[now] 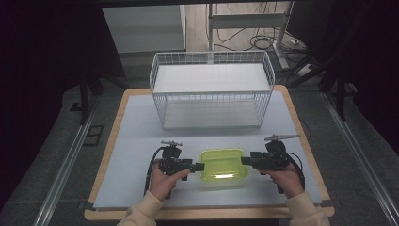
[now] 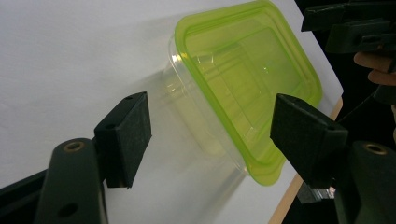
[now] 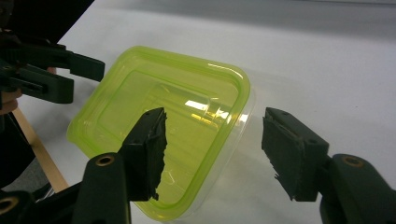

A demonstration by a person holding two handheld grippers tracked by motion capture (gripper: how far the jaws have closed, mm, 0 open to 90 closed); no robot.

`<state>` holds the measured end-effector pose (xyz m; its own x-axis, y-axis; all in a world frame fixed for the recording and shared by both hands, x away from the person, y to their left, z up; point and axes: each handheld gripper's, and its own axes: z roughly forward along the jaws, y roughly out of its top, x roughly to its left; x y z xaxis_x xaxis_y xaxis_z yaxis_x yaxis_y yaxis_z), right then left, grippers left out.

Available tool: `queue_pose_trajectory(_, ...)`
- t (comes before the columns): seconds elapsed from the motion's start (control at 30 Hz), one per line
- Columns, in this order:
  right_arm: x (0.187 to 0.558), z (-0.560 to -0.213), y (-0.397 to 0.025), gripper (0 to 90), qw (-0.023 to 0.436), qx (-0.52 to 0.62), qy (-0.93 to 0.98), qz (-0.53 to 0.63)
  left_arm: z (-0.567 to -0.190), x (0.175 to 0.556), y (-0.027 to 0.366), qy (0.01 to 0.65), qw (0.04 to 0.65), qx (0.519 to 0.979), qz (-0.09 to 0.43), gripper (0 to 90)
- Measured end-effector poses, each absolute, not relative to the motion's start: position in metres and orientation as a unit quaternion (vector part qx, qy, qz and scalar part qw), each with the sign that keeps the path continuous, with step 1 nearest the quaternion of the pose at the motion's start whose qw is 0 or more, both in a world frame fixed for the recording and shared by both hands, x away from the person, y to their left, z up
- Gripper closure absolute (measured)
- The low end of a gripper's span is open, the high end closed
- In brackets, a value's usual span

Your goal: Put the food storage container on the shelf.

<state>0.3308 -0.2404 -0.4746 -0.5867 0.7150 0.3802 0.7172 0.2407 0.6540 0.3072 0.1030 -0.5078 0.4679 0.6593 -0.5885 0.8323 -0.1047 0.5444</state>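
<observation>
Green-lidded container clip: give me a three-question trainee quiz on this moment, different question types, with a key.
1. True or false: the left gripper is shut on the green-lidded container.
2. Multiple choice: where does the white wire basket stand relative to the container? A) beyond it, farther from the person B) between it and the person C) on top of it
3. Fill in: the container's lid is ____ (on/off).

Key
1. False: in the left gripper view both pads stand apart with the container's end between them, untouched. The right gripper is open too, at the opposite end.
2. A
3. On: the green lid covers the clear tub.
</observation>
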Motion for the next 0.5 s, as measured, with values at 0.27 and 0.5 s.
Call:
queue_pose_trajectory(0.27,0.331,-0.480,-0.243,44.4,0.020,-0.462,-0.786,-0.410,-0.514,0.310,0.095,0.508,0.433,0.735,-0.117,37.6)
queue_pose_trajectory(0.5,0.333,-0.486,-0.246,54.2,0.044,-0.468,-0.781,-0.411,-0.517,0.310,0.093,0.506,0.429,0.737,-0.131,49.3)
